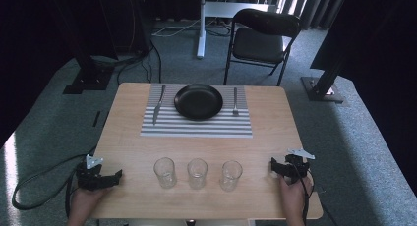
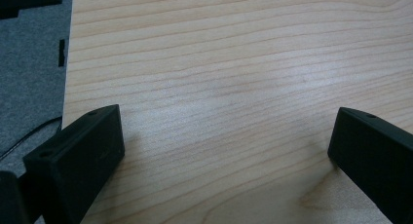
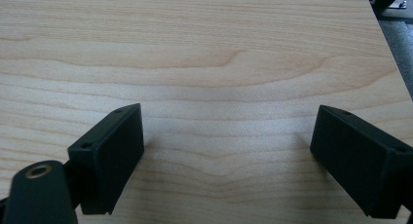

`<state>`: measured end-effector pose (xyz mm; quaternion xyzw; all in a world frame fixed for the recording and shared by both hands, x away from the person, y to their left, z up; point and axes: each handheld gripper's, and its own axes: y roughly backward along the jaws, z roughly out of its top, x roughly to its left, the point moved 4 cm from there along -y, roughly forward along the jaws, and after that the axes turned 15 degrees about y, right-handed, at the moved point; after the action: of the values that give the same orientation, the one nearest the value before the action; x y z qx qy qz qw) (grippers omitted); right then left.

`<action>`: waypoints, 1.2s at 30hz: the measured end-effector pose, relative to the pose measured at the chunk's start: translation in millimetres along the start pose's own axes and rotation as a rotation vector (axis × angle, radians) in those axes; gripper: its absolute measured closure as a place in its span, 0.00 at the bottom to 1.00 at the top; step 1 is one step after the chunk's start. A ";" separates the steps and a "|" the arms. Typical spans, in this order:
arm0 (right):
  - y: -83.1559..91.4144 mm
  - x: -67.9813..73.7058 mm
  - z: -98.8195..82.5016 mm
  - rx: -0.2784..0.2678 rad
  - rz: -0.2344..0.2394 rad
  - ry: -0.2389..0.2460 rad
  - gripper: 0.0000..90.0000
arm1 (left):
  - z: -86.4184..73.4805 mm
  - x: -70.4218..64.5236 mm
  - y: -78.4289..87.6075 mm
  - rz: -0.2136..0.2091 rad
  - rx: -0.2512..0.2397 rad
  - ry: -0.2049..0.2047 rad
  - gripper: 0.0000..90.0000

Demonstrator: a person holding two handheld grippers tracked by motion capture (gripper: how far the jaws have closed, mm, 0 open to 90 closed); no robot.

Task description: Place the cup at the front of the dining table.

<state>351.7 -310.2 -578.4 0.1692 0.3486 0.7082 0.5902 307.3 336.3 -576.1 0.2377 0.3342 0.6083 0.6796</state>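
A rectangular table of pale wood with a clear, wavy grain is seen from the high view, standing on grey carpet. The left gripper, black and blocky with a grey three-cornered plate on top, is rested at the near left corner of the table; in the left gripper view its jaws are seen spread wide, with bare wood between them and nothing held. The right gripper, of the same build, is rested near the near right edge; in the right gripper view its jaws are likewise seen wide apart over bare wood, with nothing gripped. Between the two grippers, three clear, cylindrical drinking glasses are set upright in a row along the near edge: a left glass, a middle glass and a right glass, each apart from its neighbour and touched by neither gripper. Farther back, a striped grey-and-white placemat is laid flat, bearing a round, glossy black plate at its middle, a metal knife to the left and a metal fork to the right.
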 end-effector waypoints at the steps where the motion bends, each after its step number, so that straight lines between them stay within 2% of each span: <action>1: 0.0 0.0 0.0 0.000 0.000 0.000 0.13 | 0.0 0.0 0.0 0.000 0.000 0.000 0.00; 20: 0.0 0.0 0.0 0.000 0.000 0.000 0.13 | 0.2 1.6 1.3 -0.023 0.016 -0.029 0.01; 34: 0.0 0.0 0.0 0.000 0.000 0.000 0.13 | 0.4 -0.3 3.8 -0.070 0.024 -0.085 0.04; 36: 0.0 0.0 0.0 0.000 0.000 -0.001 0.13 | -1.0 -1.1 5.2 -0.090 0.019 -0.095 0.04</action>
<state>351.7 -310.2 -578.4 0.1695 0.3485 0.7082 0.5902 303.0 335.9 -572.7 0.2573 0.3177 0.5619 0.7191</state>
